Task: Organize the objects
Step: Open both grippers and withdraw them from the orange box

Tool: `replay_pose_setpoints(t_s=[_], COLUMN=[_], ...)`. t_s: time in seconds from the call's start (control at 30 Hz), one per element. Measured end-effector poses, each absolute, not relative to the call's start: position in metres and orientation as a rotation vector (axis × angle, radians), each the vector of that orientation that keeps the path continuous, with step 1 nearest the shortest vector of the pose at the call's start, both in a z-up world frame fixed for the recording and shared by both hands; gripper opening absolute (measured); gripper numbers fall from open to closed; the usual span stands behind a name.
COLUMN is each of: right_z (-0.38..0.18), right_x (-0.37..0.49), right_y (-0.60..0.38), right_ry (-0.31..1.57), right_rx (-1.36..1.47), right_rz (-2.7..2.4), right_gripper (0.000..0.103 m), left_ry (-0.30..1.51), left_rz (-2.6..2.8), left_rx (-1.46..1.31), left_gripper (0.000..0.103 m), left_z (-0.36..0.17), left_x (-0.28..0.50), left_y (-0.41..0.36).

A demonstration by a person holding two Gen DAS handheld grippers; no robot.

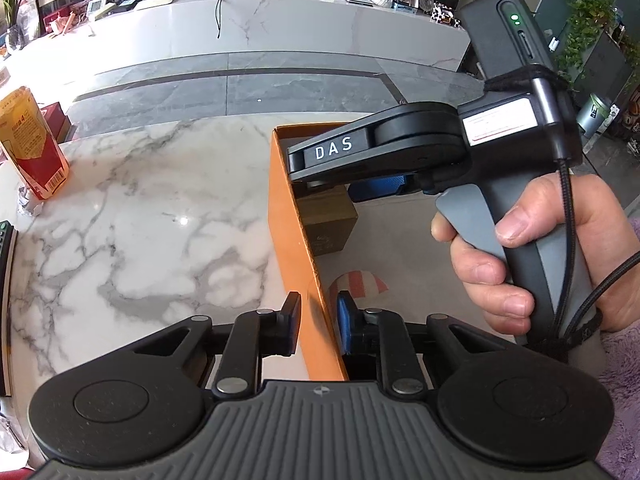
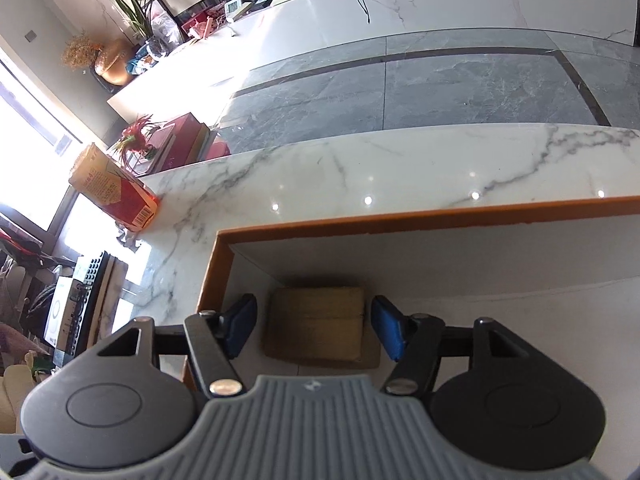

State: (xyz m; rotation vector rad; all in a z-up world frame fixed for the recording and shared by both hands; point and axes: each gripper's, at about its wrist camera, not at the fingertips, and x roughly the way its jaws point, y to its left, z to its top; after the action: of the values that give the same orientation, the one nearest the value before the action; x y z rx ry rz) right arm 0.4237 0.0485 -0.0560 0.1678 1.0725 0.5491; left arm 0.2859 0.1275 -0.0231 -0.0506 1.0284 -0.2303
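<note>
Nearest, the left gripper (image 1: 318,322) has its jaws nearly closed astride the orange box's wall (image 1: 296,216), apparently pinching it. Inside, the small brown carton (image 2: 316,326) lies between the right gripper's (image 2: 316,330) open jaws, untouched, on the tabletop (image 1: 160,208).

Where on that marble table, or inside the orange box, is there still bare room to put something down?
The widest free patch is the marble tabletop between the red-and-yellow carton and the orange box. Inside the box, the pale floor right of the small brown box is bare. It is crowded at the box's left wall, which the left gripper straddles, and around the right gripper.
</note>
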Motion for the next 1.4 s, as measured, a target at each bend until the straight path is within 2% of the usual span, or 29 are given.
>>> replay_pose_setpoints(t_s=[0.1,0.13,0.2,0.37,0.43,0.6,0.83,1.13,1.23,1.4], right_z=[-0.049,-0.048,-0.048,-0.057,-0.061,-0.062,-0.057,0.002,0.019,0.032], right_x=[0.419,0.417,0.41,0.403,0.403,0.402,0.402,0.338,0.303,0.25], right_y=[0.044,0.044,0.042,0.044,0.048,0.055,0.049,0.016,-0.011,-0.066], right_ry=[1.085,1.093,1.101,1.081,1.061,1.006,1.039,0.939,0.87,0.797], right_rx=[0.132,0.104,0.037,-0.083,-0.119,-0.184,-0.144,-0.161,-0.154,-0.118], right_rz=[0.589,0.601,0.628,0.655,0.665,0.674,0.674,0.701,0.705,0.667], right_gripper=[0.063,0.054,0.045,0.041,0.033,0.032,0.033,0.033,0.033,0.033], left_ry=[1.025,1.028,1.027,1.026,1.024,1.023,1.025,0.949,0.902,0.856], left_rz=[-0.232,-0.234,-0.229,-0.226,-0.226,-0.231,-0.213,-0.135,-0.111,-0.158], left_rx=[-0.054,-0.06,-0.055,-0.048,-0.043,-0.024,-0.015,0.011,0.044,0.063], left_gripper=[0.018,0.017,0.014,0.013,0.013,0.013,0.013,0.014,0.022,0.027], left_z=[-0.022,-0.023,-0.023,-0.022,-0.022,-0.021,-0.018,0.016,0.029,0.037], left_x=[0.285,0.286,0.286,0.286,0.285,0.285,0.282,0.251,0.23,0.191], left_y=[0.127,0.127,0.127,0.126,0.126,0.123,0.123,0.114,0.107,0.087])
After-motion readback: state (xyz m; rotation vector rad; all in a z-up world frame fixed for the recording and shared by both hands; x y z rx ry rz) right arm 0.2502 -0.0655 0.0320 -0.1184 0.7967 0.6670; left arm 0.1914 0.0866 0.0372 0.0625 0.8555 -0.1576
